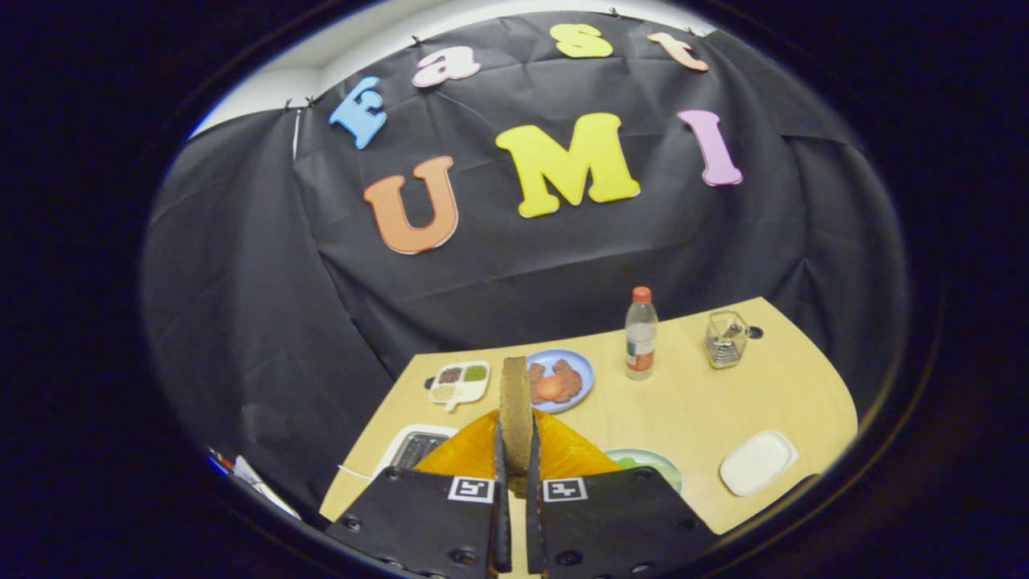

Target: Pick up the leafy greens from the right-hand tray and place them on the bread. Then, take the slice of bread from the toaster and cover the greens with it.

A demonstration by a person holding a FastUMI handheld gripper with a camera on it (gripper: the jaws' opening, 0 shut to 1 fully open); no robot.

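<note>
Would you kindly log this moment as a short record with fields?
gripper: gripper shut on bread slice, held upright on edge
below slice: orange plate
toaster: toaster beside the orange plate
green plate: green plate with greens, next to the orange plate
beyond: blue plate, bottle, divided tray
</note>
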